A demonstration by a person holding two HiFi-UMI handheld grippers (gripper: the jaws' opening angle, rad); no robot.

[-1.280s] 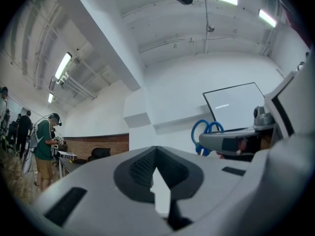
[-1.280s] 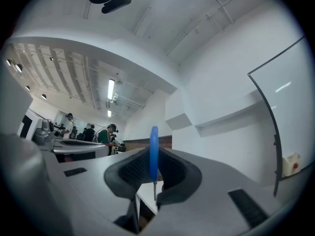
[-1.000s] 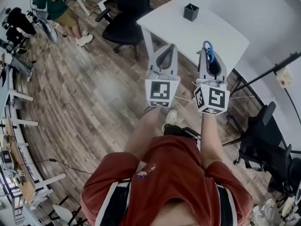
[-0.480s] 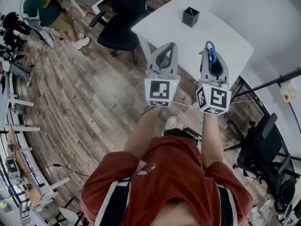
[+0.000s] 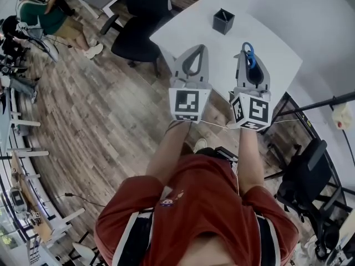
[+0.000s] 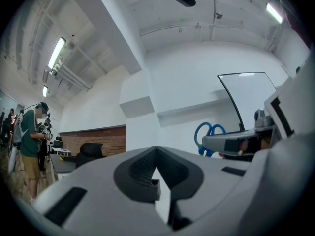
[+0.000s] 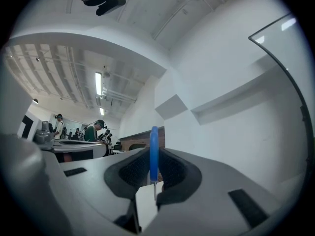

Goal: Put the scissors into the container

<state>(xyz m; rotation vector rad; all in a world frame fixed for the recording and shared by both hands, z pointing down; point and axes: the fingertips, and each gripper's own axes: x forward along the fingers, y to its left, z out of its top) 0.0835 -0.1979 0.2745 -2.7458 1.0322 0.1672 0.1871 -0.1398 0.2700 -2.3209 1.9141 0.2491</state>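
Note:
A pair of blue-handled scissors [image 5: 247, 54] stands upright in my right gripper [image 5: 246, 50], whose jaws are shut on it, the handles poking out past the tips. The right gripper view shows the blue handle [image 7: 154, 151] edge-on, pinched between the pads. My left gripper [image 5: 198, 48] hangs beside it, shut and empty; its jaws meet at the tip [image 6: 156, 149], and from there the scissors' handles [image 6: 208, 133] show at the right. Both grippers hover over the near side of the white table [image 5: 277, 54]. The black square container [image 5: 223, 21] stands further back on the table.
A black office chair [image 5: 138, 29] stands left of the table on the wooden floor. Another black chair [image 5: 305, 187] and a dark stand pole [image 5: 321, 101] are on the right. A person in green [image 5: 39, 10] sits at the far left.
The table and container have slid nearer and lower in the head view, so both grippers now hang further over the tabletop. The grip on the scissors is unchanged.

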